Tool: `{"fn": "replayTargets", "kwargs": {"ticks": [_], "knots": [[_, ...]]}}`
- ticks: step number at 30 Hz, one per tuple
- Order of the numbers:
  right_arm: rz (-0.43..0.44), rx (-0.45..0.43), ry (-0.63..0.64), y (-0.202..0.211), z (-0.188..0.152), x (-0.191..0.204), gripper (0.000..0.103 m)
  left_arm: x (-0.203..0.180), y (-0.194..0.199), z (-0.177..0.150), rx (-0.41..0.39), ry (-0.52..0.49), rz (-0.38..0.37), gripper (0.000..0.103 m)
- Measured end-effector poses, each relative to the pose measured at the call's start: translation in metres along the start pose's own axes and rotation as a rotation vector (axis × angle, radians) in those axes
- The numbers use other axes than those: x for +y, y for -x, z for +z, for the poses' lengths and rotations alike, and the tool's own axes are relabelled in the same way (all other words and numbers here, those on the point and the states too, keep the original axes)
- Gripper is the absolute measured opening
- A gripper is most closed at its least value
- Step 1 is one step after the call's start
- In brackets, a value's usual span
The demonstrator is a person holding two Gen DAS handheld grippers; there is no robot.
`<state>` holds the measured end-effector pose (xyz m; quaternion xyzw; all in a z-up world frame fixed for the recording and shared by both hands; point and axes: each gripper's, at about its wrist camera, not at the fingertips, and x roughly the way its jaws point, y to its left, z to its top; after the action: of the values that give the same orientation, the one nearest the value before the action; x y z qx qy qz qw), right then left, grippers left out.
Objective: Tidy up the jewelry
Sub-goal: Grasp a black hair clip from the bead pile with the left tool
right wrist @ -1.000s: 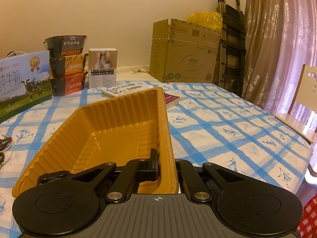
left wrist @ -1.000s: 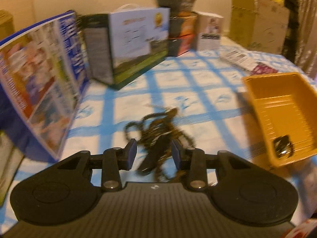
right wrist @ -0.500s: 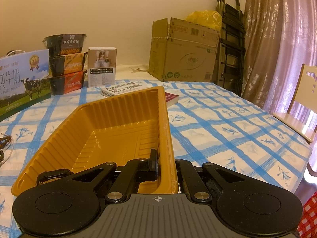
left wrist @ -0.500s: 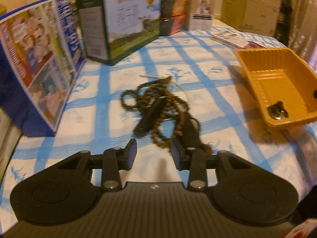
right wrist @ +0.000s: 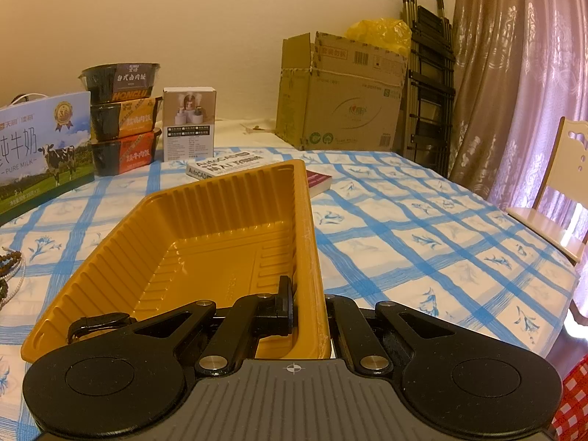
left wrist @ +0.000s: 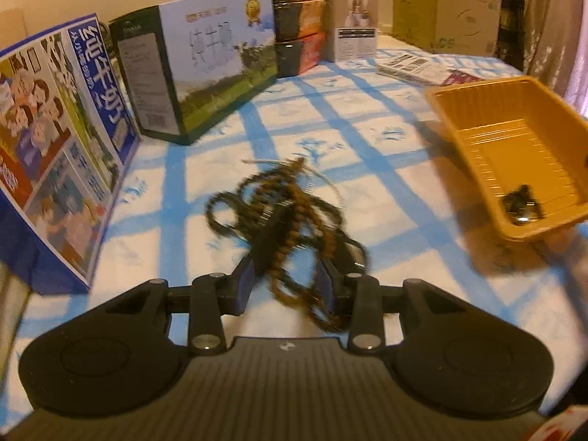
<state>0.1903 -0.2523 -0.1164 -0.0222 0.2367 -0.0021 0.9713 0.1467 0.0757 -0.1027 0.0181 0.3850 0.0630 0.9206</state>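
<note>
The step in hand looks like the pick-up of the bead strands (left wrist: 290,217), which lie in a tangle on the blue-checked tablecloth (left wrist: 386,169), left of the yellow tray (left wrist: 452,117). Nearest the tray, the right gripper (right wrist: 308,305) is clamped on its near right wall, one finger inside and one outside, steadying it. A small dark piece (left wrist: 520,204) already sits in the tray's near corner. The left gripper (left wrist: 284,284) hangs over the near end of the tangle with its jaws partly apart; strands pass between them, and I cannot tell whether the pads press on them.

The next move probably calls for closing on several strands at once, then lifting high enough to clear the tray's rim.

Left of the tray there is bare cloth for the carry. Farther left, a blue carton (left wrist: 55,154) hems in the tangle, and beyond it a milk box (left wrist: 205,73) stands near the far wall.
</note>
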Motion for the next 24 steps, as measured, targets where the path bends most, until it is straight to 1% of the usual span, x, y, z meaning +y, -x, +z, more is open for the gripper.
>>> {"fn": "replayTargets", "kwargs": {"ticks": [2,4,10,15,16,17,21,24], "knots": [[0.000,0.000,-0.001,0.000,0.000,0.000,0.003,0.005,-0.010,0.003,0.008,-0.025,0.020,0.033],[0.000,0.000,0.000,0.000,0.000,0.000,0.003,0.009,-0.018,0.006,0.020,-0.037,0.026,0.029],[0.000,0.000,0.003,0.000,-0.001,0.000,0.003,0.015,-0.036,0.012,0.039,-0.036,0.003,0.028],[0.000,0.000,0.004,0.000,-0.001,0.000,0.003,0.012,-0.046,0.017,0.047,-0.051,-0.017,0.028],[0.000,0.000,0.003,0.000,-0.001,0.000,0.003,0.012,-0.048,0.017,0.049,-0.055,-0.019,0.026],[0.000,0.000,0.003,0.000,-0.001,0.000,0.003,0.011,-0.049,0.017,0.051,-0.057,-0.026,0.023],[-0.001,0.001,0.002,0.000,-0.001,0.001,0.003,0.010,-0.048,0.015,0.044,-0.065,-0.035,0.021],[0.000,0.001,0.003,0.000,-0.001,0.001,0.003,0.014,-0.041,0.010,0.050,-0.047,-0.037,0.021]]}}
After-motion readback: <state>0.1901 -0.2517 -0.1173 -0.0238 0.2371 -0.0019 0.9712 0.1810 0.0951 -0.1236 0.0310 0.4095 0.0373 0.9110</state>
